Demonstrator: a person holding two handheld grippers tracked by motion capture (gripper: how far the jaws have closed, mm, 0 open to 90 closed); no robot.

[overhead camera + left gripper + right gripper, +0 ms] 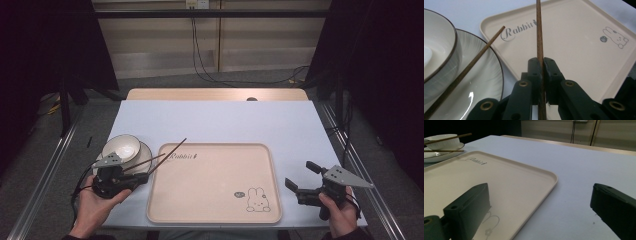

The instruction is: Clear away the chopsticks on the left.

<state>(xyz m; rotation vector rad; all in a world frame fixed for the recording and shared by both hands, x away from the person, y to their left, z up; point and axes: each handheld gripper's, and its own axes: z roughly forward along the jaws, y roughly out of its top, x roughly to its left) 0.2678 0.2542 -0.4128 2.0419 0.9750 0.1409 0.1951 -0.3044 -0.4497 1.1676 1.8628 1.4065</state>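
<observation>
Left tongs [541, 65] pinch a chopstick [539, 32] above the pale-blue table [225, 120].

Readable text: one word, "Rabbit", in dark cursive script on the beige tray [579, 50], printed near one corner of its flat surface. In the left gripper view the final letter is partly covered by a brown chopstick [539, 37] crossing it. In the high view the word sits at the tray's far left corner [183, 156], small but legible. In the right gripper view it appears at the far corner [476, 160], too small to read. A small dark round mark beside the tray's rabbit drawing [603, 38]: contents illegible.
</observation>
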